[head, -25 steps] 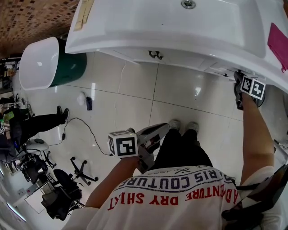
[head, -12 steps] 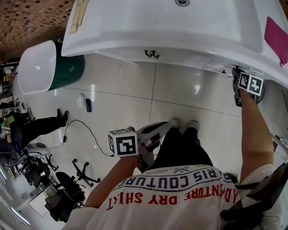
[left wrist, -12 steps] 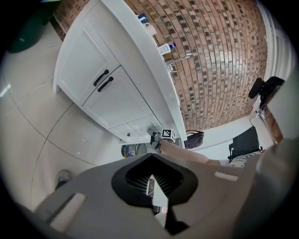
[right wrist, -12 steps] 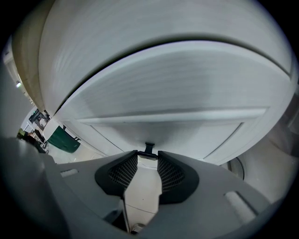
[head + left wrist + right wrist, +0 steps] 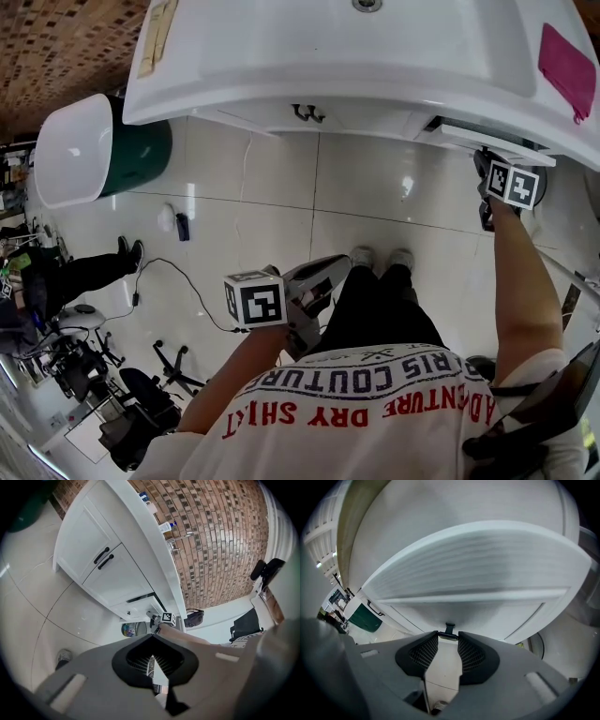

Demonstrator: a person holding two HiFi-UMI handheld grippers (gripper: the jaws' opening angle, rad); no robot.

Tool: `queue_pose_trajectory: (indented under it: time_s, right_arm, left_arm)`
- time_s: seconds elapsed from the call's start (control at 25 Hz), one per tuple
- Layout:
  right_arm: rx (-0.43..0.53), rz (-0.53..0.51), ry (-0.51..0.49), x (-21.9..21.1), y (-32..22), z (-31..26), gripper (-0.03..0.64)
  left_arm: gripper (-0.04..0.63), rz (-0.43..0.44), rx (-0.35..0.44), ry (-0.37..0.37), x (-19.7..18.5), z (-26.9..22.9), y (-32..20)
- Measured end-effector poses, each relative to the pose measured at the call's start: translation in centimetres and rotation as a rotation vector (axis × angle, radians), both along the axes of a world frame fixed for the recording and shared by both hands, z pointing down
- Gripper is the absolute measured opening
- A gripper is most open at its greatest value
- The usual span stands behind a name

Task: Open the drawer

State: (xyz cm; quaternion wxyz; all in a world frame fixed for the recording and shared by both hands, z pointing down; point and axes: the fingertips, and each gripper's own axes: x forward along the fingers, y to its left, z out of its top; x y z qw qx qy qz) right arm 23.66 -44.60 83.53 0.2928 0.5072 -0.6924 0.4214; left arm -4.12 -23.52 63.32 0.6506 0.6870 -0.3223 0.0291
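So the left gripper (image 5: 152, 658), lower middle of the head view, is doing nothing, with its jaws pinched together and empty. The drawer (image 5: 469, 141) sits upper right, tucked under the white sink top (image 5: 281, 66), and it's already poking out a bit. The right gripper (image 5: 448, 638) is clamped on its small black handle (image 5: 450, 628). My guess is it's a stiff, lightish drawer on runners, so pull straight back by that handle. It's tiny though and could slip out.
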Motion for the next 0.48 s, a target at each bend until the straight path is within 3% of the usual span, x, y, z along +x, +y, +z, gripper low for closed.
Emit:
queue_pose_trajectory:
  time_s: [0.48]
  right_arm:
    - [-0.028, -0.019, -0.011, 0.1, 9.7, -0.2, 0.138]
  left_arm:
    - [-0.012, 0.084, 0.023, 0.032, 3.0, -1.8, 0.6]
